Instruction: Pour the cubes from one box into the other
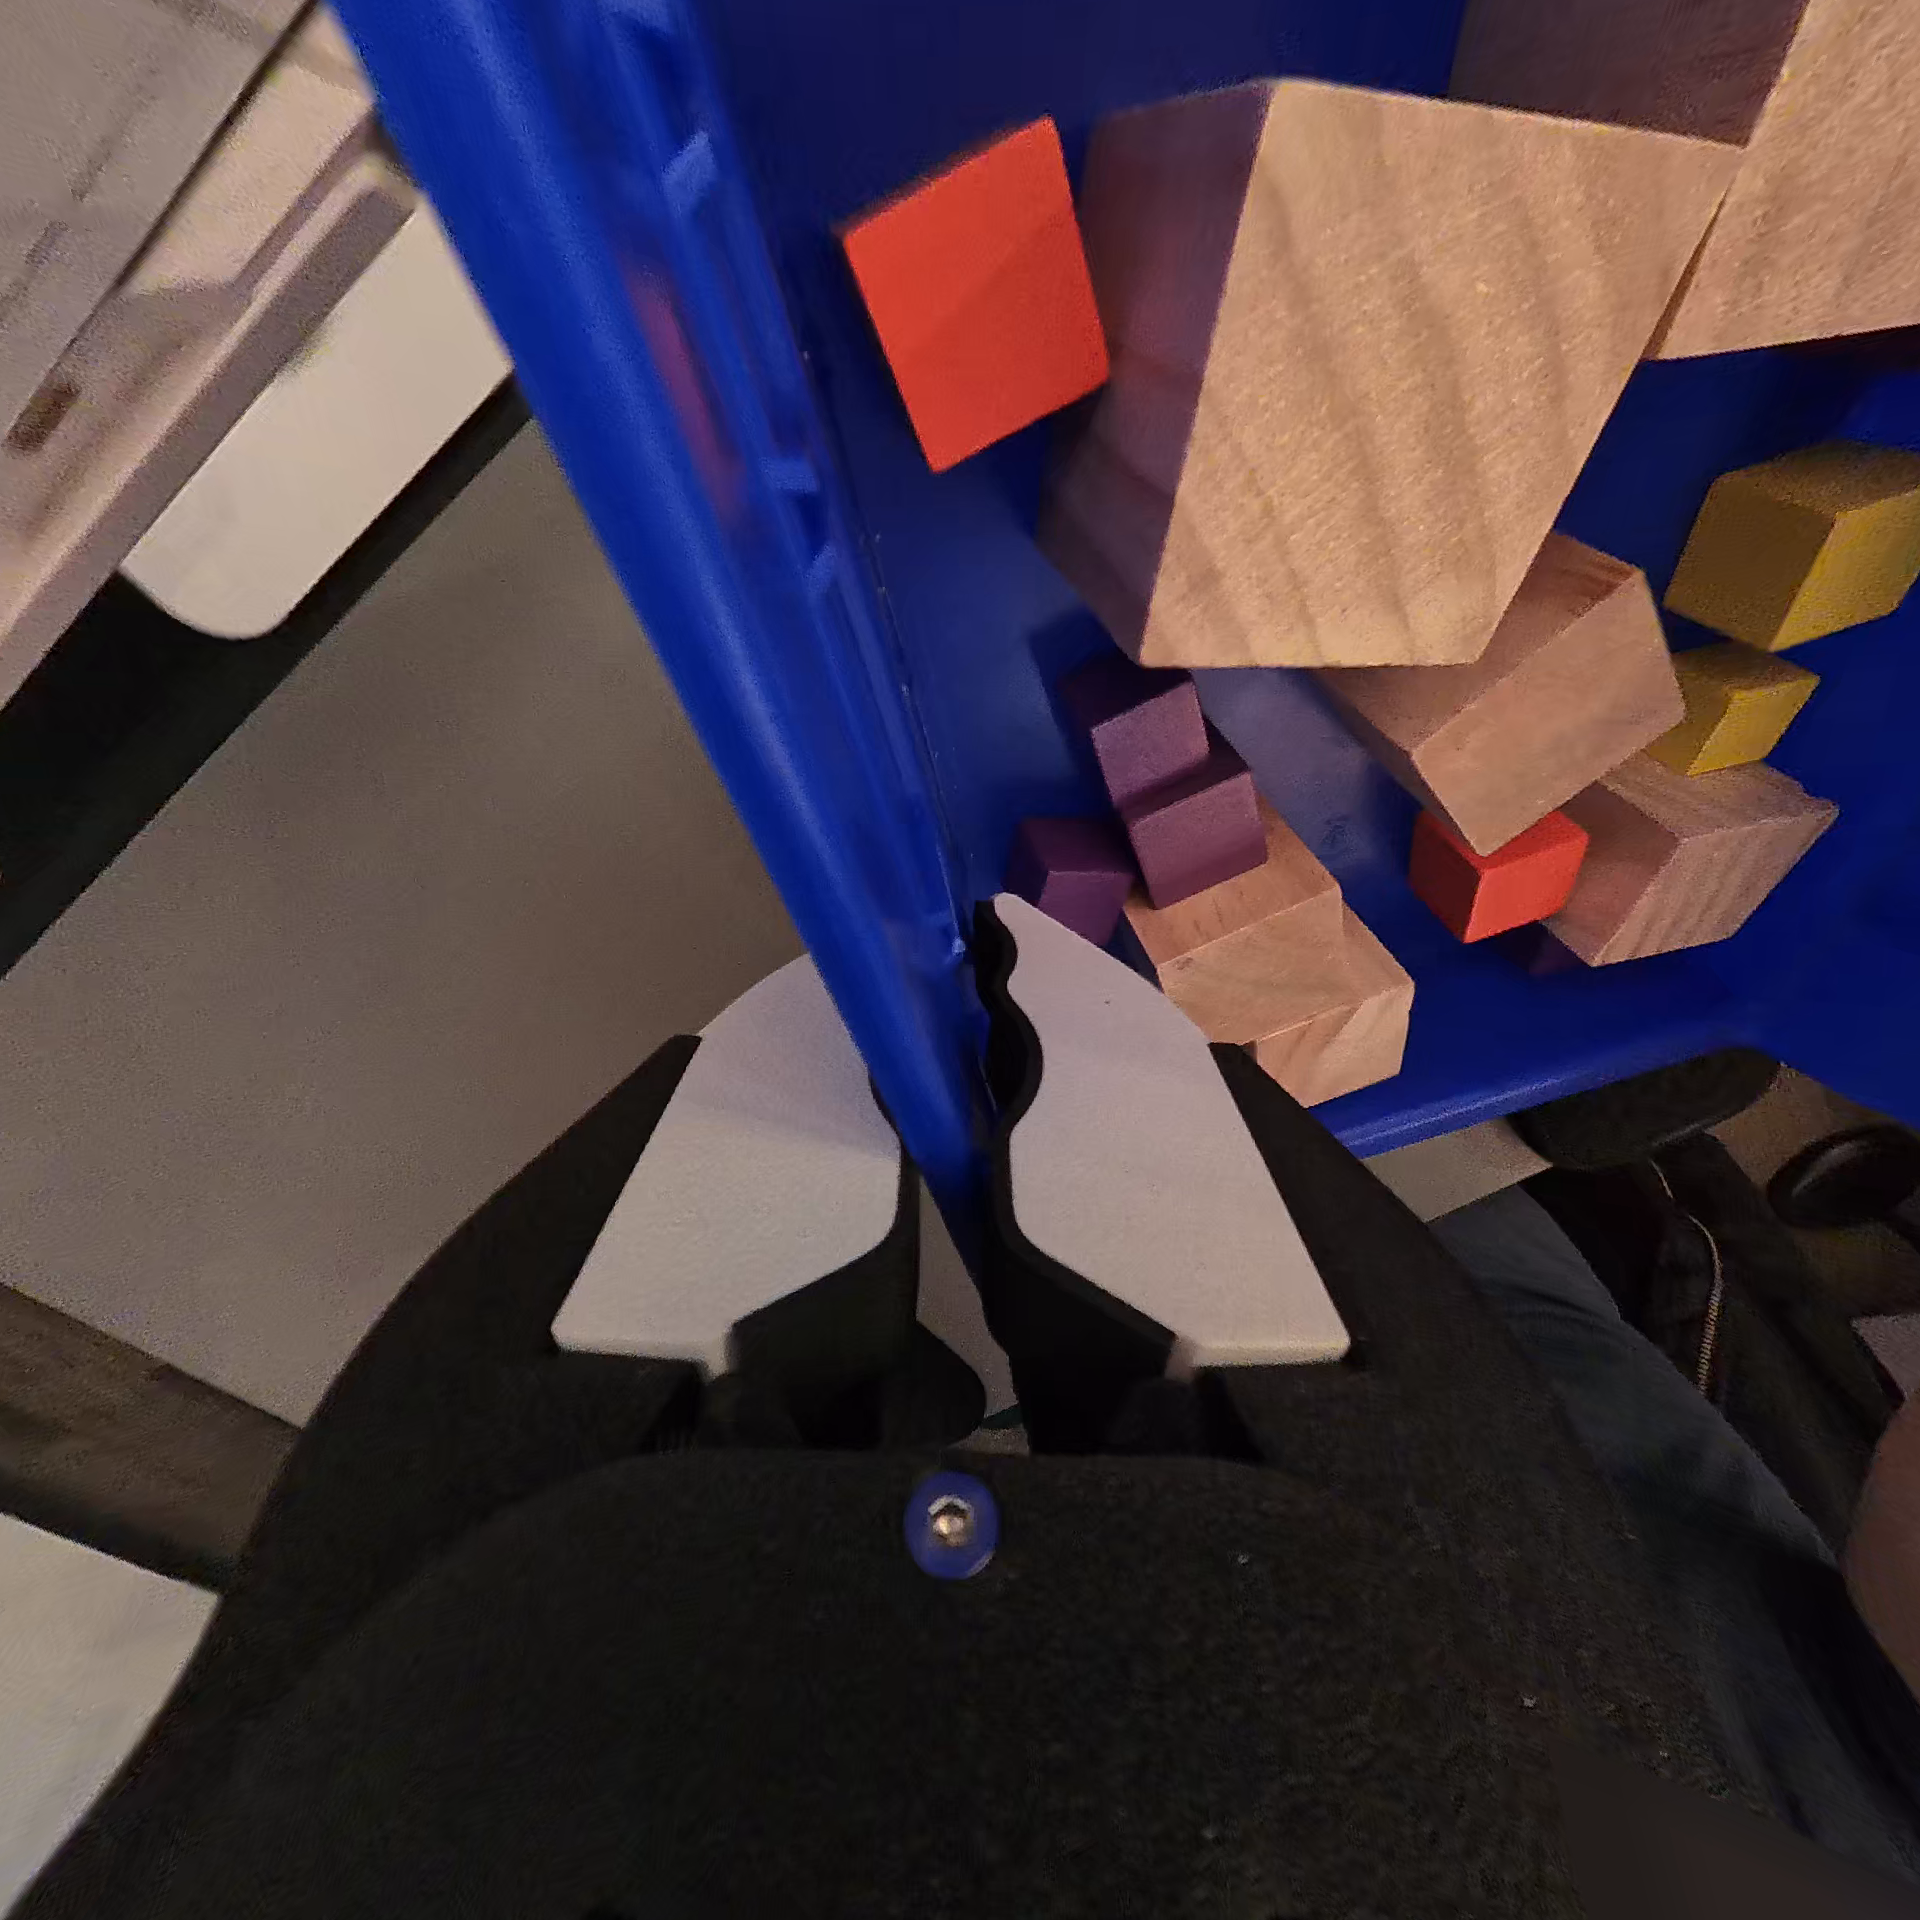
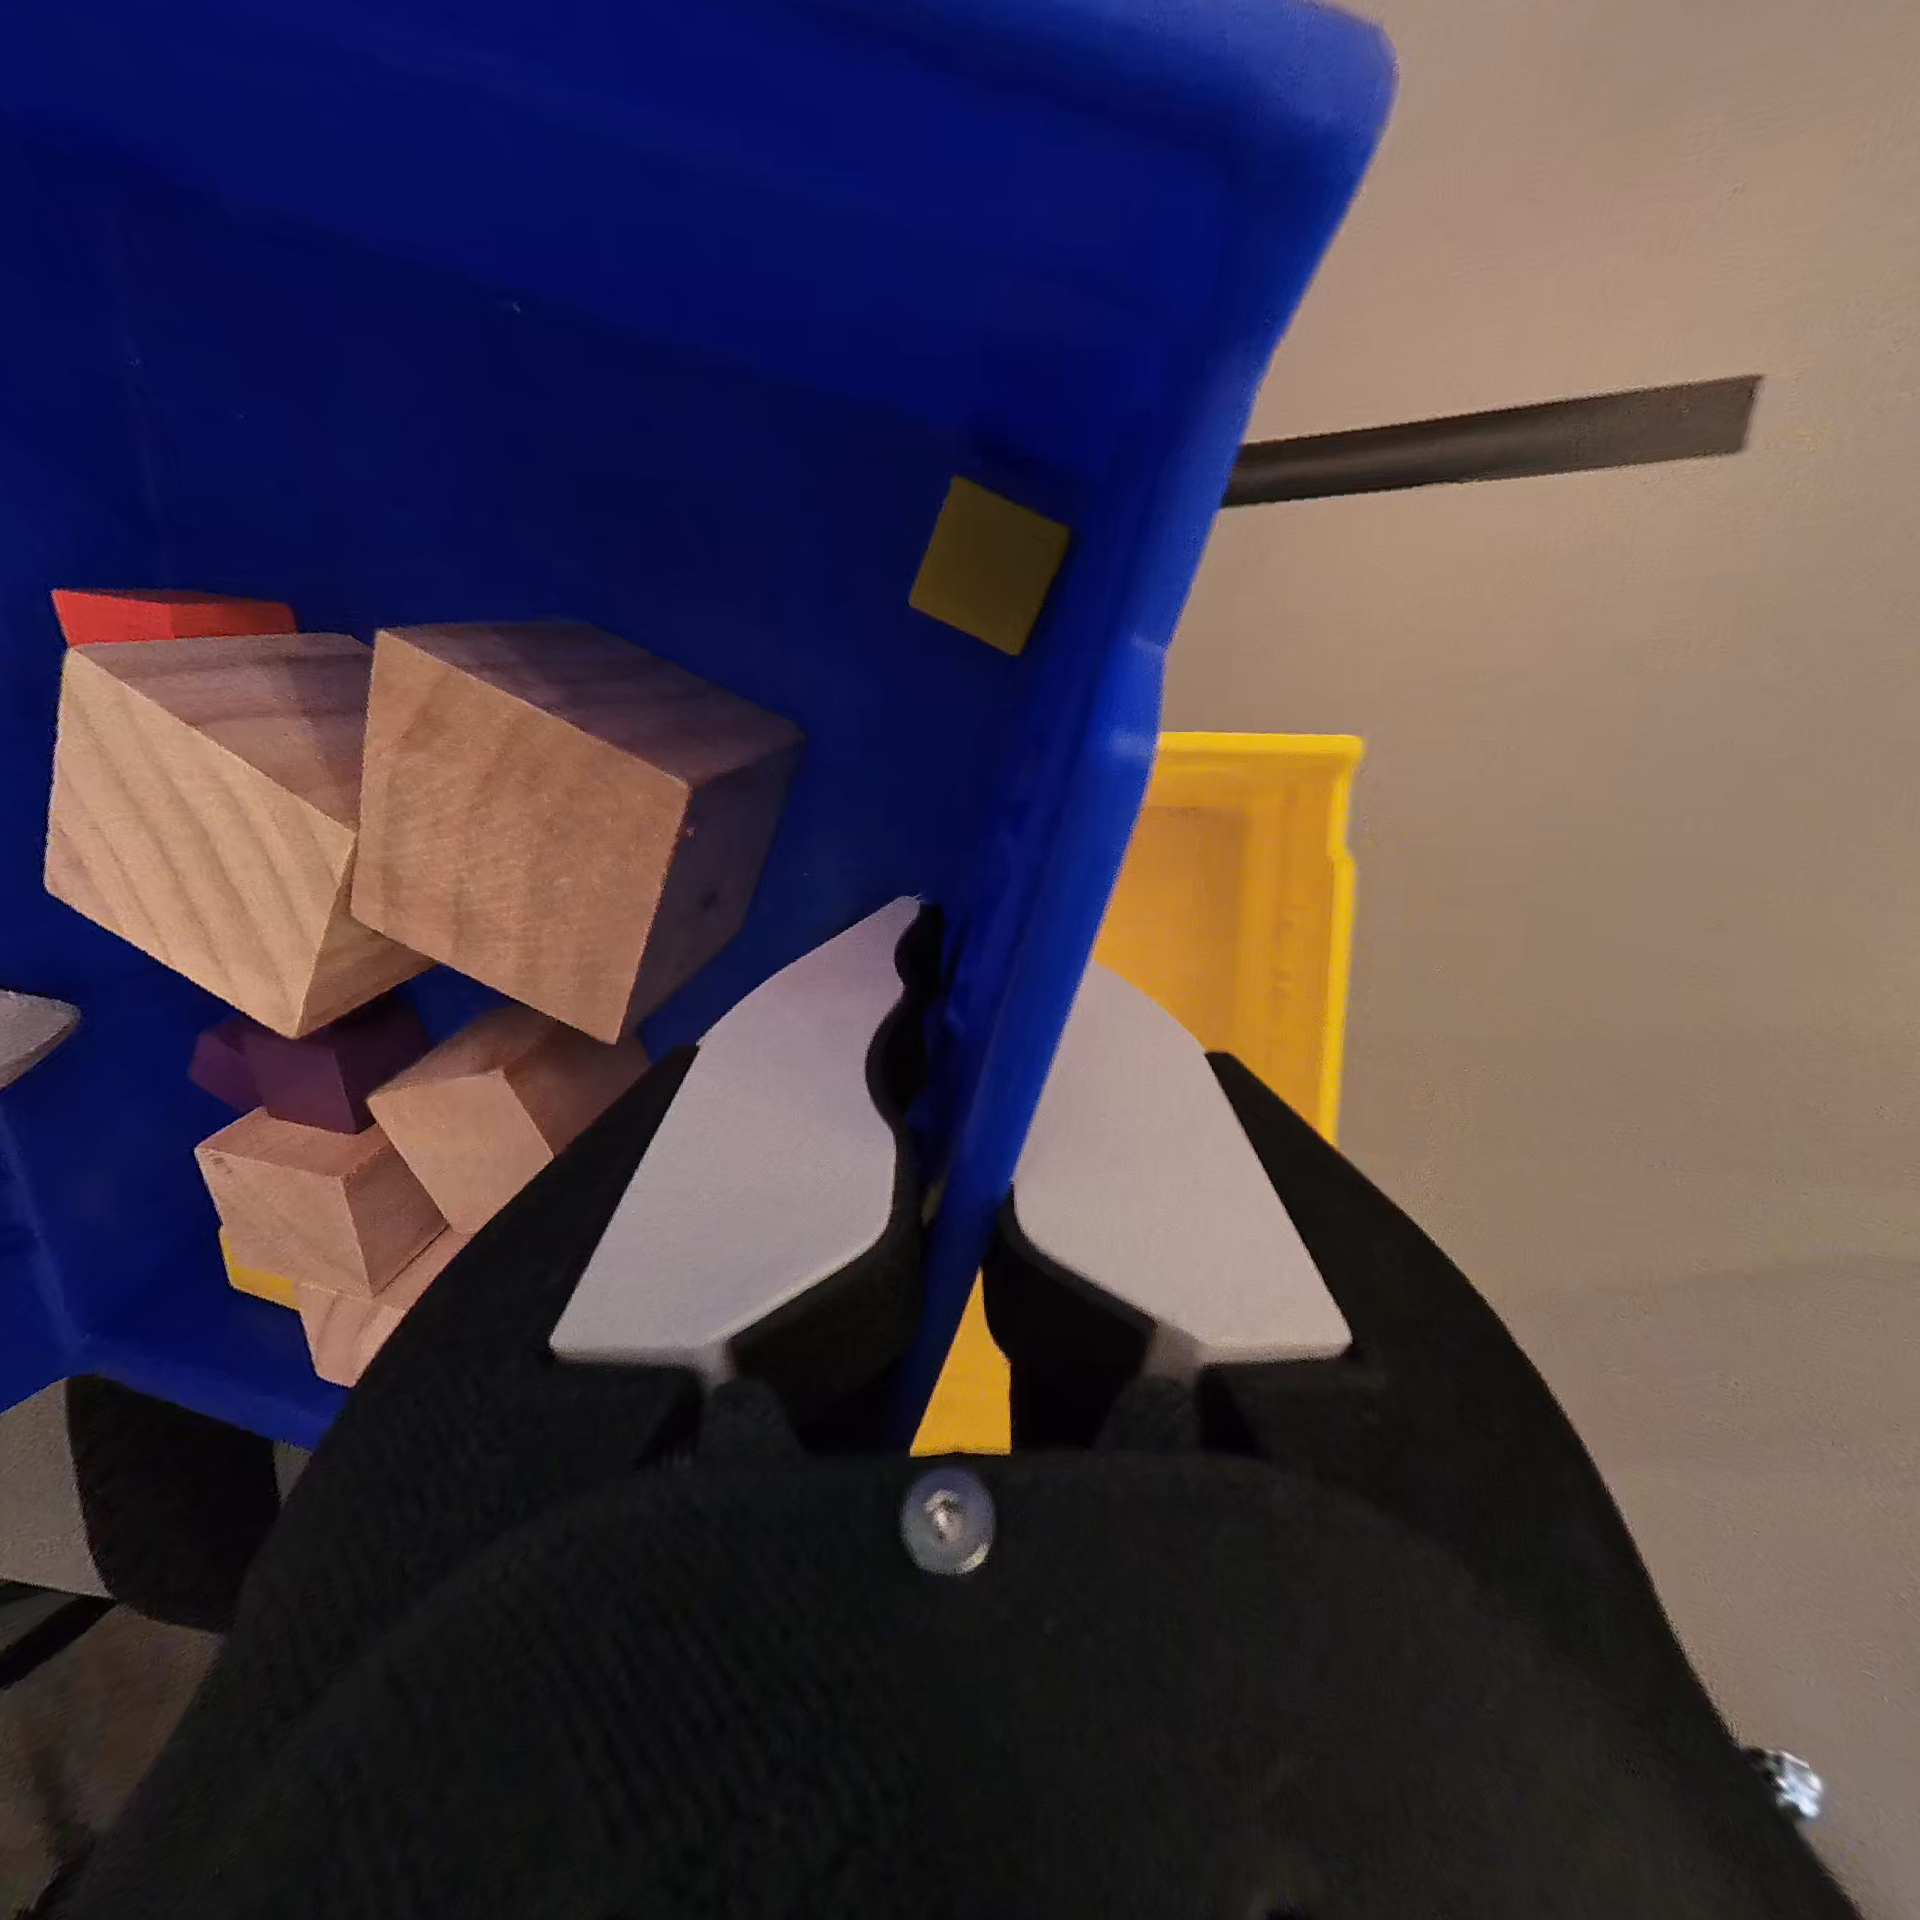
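The left gripper pinches one side wall of the blue box, one finger outside, the other inside. The wall runs up and away from its tips, and the cubes lie loose just right of them, wooden, red, purple and yellow. The right gripper clamps the opposite wall of the same box, cubes to its left. The yellow box sits just beyond its outer finger, behind the wall
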The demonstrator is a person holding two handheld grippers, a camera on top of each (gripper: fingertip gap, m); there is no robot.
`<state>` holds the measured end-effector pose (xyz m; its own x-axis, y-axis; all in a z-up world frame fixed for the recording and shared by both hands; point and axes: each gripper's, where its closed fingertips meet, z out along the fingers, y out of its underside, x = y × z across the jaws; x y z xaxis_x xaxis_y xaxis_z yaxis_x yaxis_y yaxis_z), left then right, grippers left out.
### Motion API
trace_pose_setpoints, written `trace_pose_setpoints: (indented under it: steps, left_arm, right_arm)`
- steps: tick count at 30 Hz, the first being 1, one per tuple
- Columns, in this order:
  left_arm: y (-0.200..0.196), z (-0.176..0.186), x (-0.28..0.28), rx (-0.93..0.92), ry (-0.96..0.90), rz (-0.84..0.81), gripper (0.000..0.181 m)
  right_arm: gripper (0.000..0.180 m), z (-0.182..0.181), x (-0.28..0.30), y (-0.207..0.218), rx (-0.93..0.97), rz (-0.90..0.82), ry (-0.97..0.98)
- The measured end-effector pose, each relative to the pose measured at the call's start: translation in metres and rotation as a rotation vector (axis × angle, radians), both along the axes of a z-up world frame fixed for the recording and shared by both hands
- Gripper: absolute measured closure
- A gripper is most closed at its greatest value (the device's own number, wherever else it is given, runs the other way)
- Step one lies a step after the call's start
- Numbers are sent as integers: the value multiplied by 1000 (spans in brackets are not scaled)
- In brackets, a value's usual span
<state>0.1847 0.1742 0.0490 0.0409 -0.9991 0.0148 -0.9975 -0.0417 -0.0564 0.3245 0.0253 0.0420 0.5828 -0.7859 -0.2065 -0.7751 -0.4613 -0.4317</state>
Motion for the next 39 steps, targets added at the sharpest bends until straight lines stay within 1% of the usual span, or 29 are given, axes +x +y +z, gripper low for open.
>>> trace_pose_setpoints:
  steps: [4, 8, 11, 15, 23, 27, 31, 34, 37, 39]
  left_arm:
    - [-22, -3, 34, 23, -11, -64, 173]
    - [-32, -1, 55, 104, -18, -114, 173]
    - [-38, -1, 64, 160, -21, -137, 173]
    - [-46, -2, 75, 141, -37, -152, 173]
    - [-57, 3, 85, 191, -154, -211, 173]
    - [-62, 7, 82, 209, -166, -228, 173]
    - [-63, 13, 83, 272, -177, -262, 173]
    - [-66, 9, 85, 282, -177, -292, 173]
    - [-65, -3, 80, 278, -121, -285, 173]
    - [-63, -7, 81, 263, -124, -280, 173]
  right_arm:
    - [172, -7, 28, -27, 29, -30, -13]
    - [172, -16, 46, -40, 115, -62, -18]
    - [172, -20, 53, -48, 142, -81, -39]
    - [172, -17, 61, -59, 136, -88, -63]
    - [171, -5, 62, -78, 186, -150, -191]
    - [172, -4, 58, -83, 220, -163, -207]
    - [171, -3, 52, -89, 249, -193, -257]
    - [171, -10, 51, -93, 287, -222, -261]
    - [171, -21, 48, -92, 252, -212, -237]
    - [171, -23, 48, -91, 244, -208, -242]
